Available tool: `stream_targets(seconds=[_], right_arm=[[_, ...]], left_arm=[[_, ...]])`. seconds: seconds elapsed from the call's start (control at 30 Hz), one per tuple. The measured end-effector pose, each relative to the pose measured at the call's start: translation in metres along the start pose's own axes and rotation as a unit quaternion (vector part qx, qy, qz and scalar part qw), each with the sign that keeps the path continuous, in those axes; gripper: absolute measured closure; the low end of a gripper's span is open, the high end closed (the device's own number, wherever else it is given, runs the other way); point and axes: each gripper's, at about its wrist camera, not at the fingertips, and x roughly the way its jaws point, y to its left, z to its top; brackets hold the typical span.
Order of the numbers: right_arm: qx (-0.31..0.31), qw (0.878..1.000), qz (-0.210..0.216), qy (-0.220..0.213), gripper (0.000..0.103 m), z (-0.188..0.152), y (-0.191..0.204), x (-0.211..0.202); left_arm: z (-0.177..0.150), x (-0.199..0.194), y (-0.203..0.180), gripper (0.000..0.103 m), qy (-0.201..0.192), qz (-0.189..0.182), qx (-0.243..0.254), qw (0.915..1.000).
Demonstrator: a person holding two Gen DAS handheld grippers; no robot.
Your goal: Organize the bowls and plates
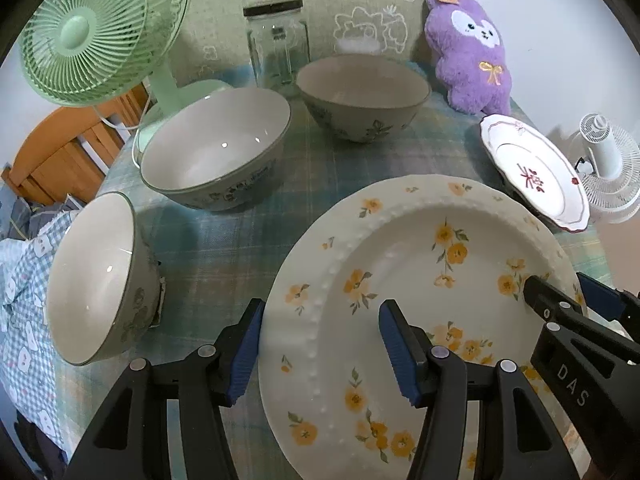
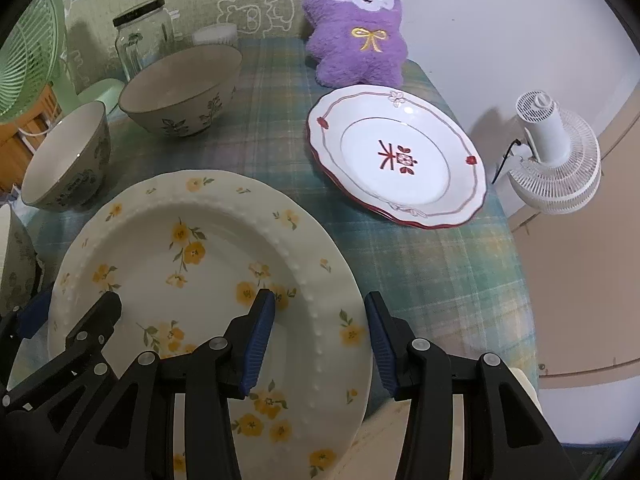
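A cream plate with yellow flowers lies at the near side of the table. My left gripper is open and straddles its left rim. My right gripper is open and straddles its right rim; it also shows in the left wrist view. A white plate with red trim lies at the right. Three grey floral bowls stand on the table: one at the near left, one in the middle, one at the back.
A green fan stands at the back left, a glass jar behind the bowls, a purple plush toy at the back right. A white fan sits off the table's right edge. The plaid tablecloth covers the table.
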Motion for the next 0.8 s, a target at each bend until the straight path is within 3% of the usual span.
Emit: stream_targets(seconds=[0.47, 0.8], right_arm=[[0.010, 1.000, -0.009, -0.019, 0.053, -0.018, -0.036, -0.035], [0.018, 0.999, -0.025, -0.026, 0.053, -0.043, -0.077, -0.050]], left_arm=[[-0.018, -0.035, -0.031, 0.044, -0.015, -0.005, 0.001, 0.9999], [-0.042, -0.052, -0.073, 0.044, -0.011, -0.015, 0.006, 0.9998]])
